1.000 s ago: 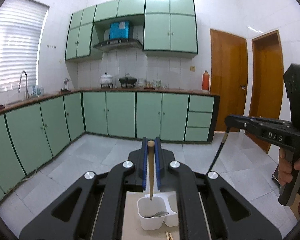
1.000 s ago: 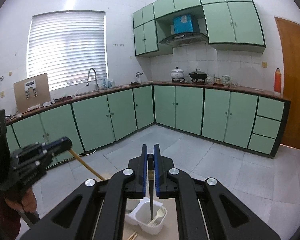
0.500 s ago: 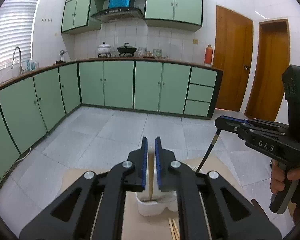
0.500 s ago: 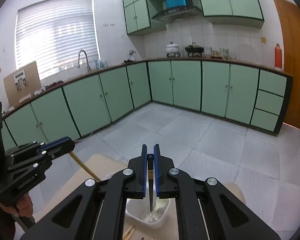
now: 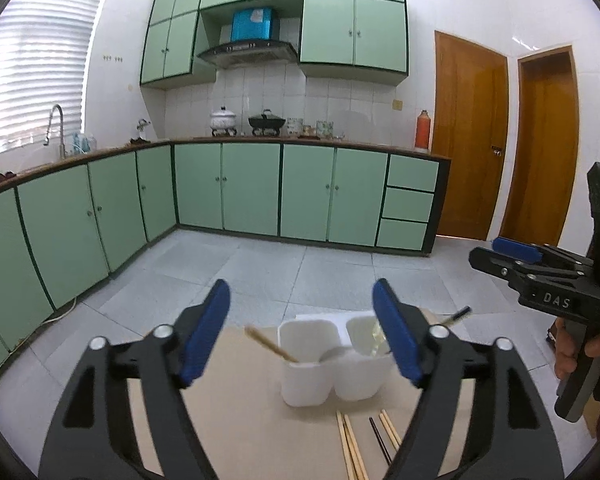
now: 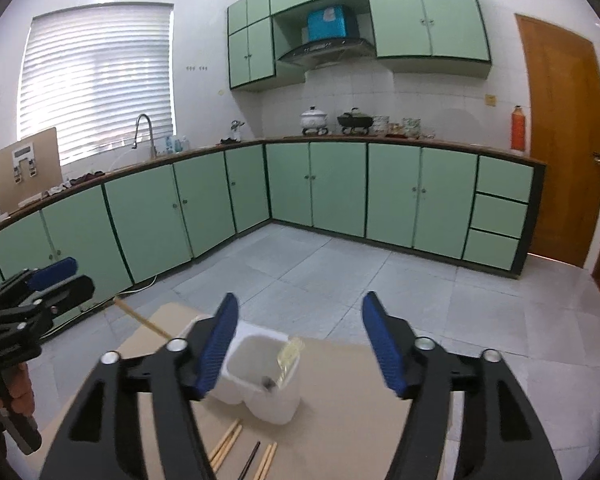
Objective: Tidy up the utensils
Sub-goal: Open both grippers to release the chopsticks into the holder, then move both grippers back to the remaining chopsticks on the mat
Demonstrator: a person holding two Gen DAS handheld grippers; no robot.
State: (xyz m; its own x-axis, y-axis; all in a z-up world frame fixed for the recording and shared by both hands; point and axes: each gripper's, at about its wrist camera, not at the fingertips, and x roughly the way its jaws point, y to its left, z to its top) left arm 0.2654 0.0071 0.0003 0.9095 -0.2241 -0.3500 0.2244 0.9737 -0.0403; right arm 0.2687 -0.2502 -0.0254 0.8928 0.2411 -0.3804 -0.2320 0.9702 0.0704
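A white two-compartment holder (image 5: 320,364) (image 6: 260,380) stands on the tan tabletop (image 5: 240,420). A wooden chopstick (image 5: 268,344) (image 6: 140,318) leans out of its left compartment. A black chopstick (image 5: 456,314) pokes out of the right one, past my finger. My left gripper (image 5: 301,286) hangs just above the holder, jaws opening, nothing between them. My right gripper (image 6: 301,300) is above the right compartment, jaws also opening and empty. Several loose wooden chopsticks (image 5: 352,444) (image 6: 228,444) and a black one (image 5: 380,440) lie in front of the holder.
A clear plastic utensil (image 6: 288,356) rests in the right compartment. The other gripper shows at each view's edge, right (image 5: 496,254) and left (image 6: 66,278), each held by a hand (image 5: 572,356). Green cabinets and grey floor tiles lie beyond the table.
Both grippers sank toward the holder and went from shut to open. The left let go of the wooden chopstick and the right let go of the black one; both now stand in the holder.
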